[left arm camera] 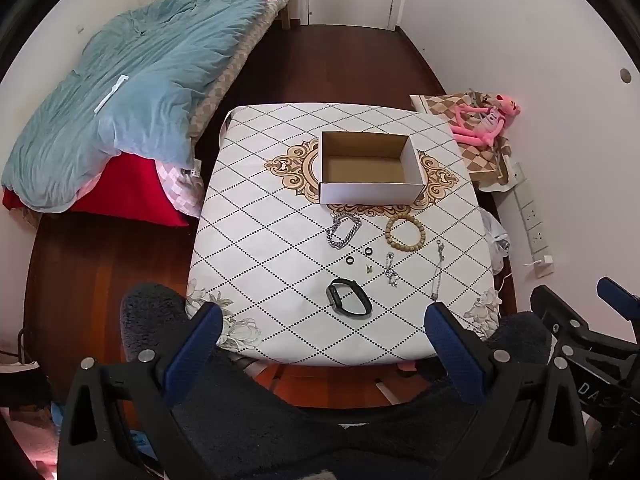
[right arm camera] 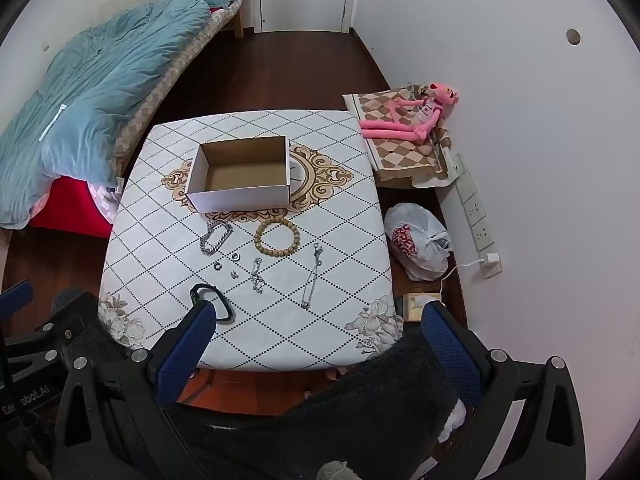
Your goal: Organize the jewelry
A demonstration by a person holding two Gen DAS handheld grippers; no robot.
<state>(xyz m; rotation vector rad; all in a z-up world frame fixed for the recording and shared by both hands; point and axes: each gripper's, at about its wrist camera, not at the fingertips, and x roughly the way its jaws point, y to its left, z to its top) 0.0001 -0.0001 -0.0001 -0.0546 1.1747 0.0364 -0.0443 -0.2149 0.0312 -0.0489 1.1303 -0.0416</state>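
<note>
A small bedroom table (left arm camera: 256, 240) in a diamond-print cloth fills mid-frame. At the bottom edge the left gripper (left arm camera: 324, 344) and right gripper (right arm camera: 316, 344) tilt steeply down above its near side, jaws spread wide, both empty. Nothing looks sorted yet: the black watch (left arm camera: 349, 302) lies nearest, chains and the bead bracelet (left arm camera: 405, 232) beyond, the empty box (left arm camera: 370, 168) at centre, so a first pick calls for descending onto one piece.

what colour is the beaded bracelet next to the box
Light tan, wood-like beads; clearest in the right wrist view.

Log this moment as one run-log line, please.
stage: start | left gripper: open, empty | right gripper: open, empty | cardboard box: empty | jewelry on table: beaded bracelet, chain bracelet, black watch
</note>
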